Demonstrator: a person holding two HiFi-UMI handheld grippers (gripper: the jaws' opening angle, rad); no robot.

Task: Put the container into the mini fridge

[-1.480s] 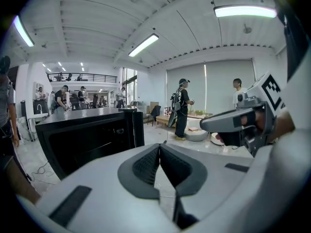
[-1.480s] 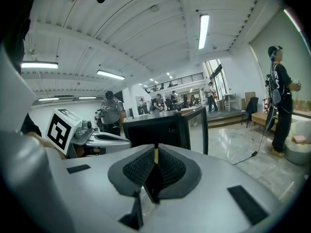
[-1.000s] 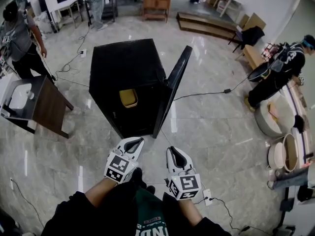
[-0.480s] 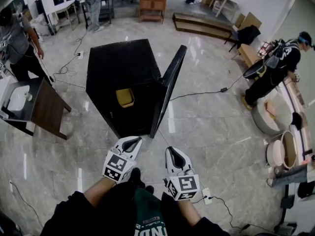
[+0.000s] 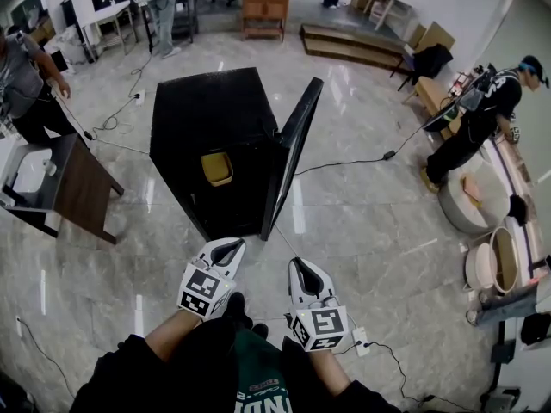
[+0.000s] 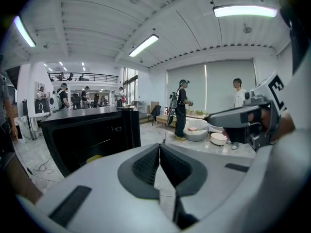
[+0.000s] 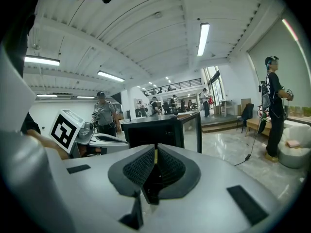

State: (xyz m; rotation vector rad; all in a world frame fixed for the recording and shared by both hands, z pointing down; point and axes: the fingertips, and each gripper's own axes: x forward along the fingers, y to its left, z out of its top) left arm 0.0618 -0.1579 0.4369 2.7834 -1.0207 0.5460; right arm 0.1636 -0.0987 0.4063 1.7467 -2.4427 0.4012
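Observation:
A black mini fridge (image 5: 215, 136) stands on the marble floor with its door (image 5: 291, 157) swung open to the right. A yellow container (image 5: 217, 169) sits inside it on a shelf, and shows as a yellow patch (image 6: 94, 158) in the left gripper view. My left gripper (image 5: 231, 248) and right gripper (image 5: 300, 267) hover side by side near my body, well short of the fridge. Both point toward it. Each has its jaws shut with nothing between them: left gripper (image 6: 159, 147), right gripper (image 7: 155, 150). The fridge (image 7: 163, 129) stands ahead of the right gripper.
A dark side table (image 5: 73, 183) with a white basin stands to the left. Cables (image 5: 362, 163) run across the floor. People stand at the left (image 5: 21, 76) and the right (image 5: 478, 123). White bowls and tubs (image 5: 482, 231) sit at the right edge.
The view has drifted slightly, so the fridge sits a little more to the left. Both grippers keep the same shut pose near my body. The person at the left has shifted.

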